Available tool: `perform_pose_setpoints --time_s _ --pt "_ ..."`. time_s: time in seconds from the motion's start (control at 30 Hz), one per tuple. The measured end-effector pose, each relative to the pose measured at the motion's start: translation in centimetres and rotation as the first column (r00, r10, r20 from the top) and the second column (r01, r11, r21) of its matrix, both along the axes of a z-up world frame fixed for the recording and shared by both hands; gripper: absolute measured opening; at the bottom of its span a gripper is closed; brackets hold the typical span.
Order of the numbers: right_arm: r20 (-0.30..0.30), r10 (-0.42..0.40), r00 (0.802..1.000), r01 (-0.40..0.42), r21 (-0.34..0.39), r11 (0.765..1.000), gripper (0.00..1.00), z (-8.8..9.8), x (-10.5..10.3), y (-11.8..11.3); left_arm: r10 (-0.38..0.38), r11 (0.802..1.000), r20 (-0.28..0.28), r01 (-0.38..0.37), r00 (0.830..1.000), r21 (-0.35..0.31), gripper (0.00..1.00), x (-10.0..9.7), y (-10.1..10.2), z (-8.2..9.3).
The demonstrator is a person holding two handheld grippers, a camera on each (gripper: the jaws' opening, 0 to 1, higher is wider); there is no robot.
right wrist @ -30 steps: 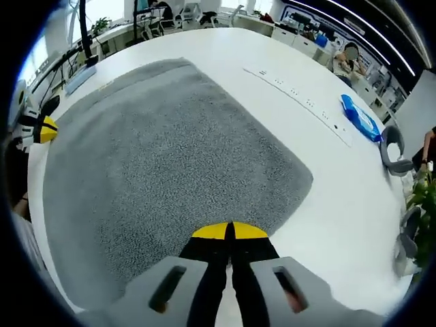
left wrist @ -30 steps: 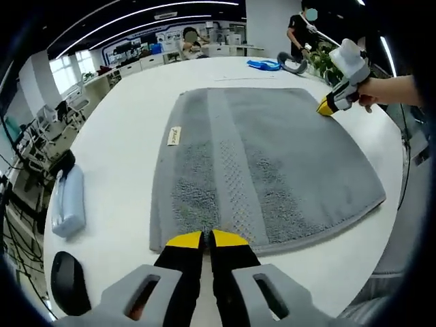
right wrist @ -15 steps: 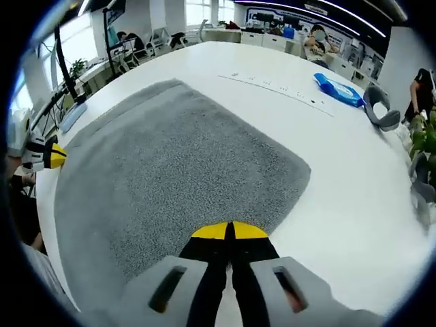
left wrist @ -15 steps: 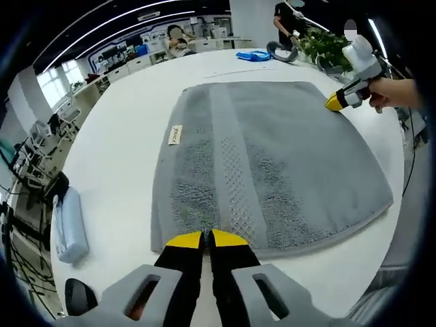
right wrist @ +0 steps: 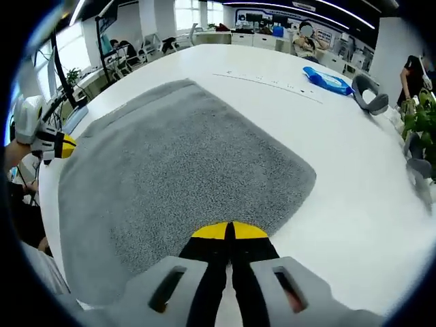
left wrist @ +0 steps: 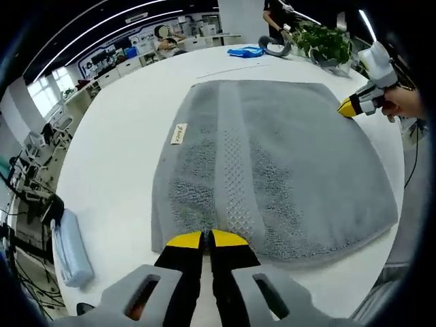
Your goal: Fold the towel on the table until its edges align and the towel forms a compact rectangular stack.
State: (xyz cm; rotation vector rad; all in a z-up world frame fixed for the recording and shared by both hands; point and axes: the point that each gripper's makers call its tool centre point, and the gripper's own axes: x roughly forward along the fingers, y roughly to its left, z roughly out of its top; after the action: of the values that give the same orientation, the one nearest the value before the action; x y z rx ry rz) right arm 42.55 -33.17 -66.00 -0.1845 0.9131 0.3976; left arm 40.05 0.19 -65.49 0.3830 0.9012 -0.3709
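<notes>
A grey towel (left wrist: 272,157) lies spread flat on the white table (left wrist: 116,143), with a woven band and a small label (left wrist: 178,133) near one long edge. My left gripper (left wrist: 206,238) is shut with its yellow tips on the towel's near edge. It appears again as the left gripper (right wrist: 65,146) at the towel's (right wrist: 177,163) left edge, held by a hand. My right gripper (right wrist: 228,230) is shut on the opposite edge, close to a rounded corner. From the other side, the right gripper (left wrist: 348,107) touches the towel's far right edge.
A light blue pouch (left wrist: 68,248) lies near the table edge to the left. A blue item (right wrist: 328,80) and grey headphones (right wrist: 368,94) sit far across the table, beside potted plants (left wrist: 325,46). People are at desks in the background.
Both cameras have tilted and swung, so the room behind has shifted. The towel's edges stay at both grippers' tips, and the towel remains flat.
</notes>
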Motion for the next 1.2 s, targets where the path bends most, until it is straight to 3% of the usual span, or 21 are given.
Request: perform_pose_setpoints --time_s 0.47,1.2 --pt "0.047 -0.039 0.998 0.038 0.016 0.999 0.00 0.0 -3.1 0.1 -0.059 0.995 -0.022 0.060 0.998 0.074 0.03 1.5 -0.4 0.0" --pt "0.064 -0.087 0.994 0.085 0.042 0.996 0.00 0.1 -5.8 0.5 -0.108 0.990 -0.020 0.109 0.994 0.094 0.03 5.4 -1.2 -0.1"
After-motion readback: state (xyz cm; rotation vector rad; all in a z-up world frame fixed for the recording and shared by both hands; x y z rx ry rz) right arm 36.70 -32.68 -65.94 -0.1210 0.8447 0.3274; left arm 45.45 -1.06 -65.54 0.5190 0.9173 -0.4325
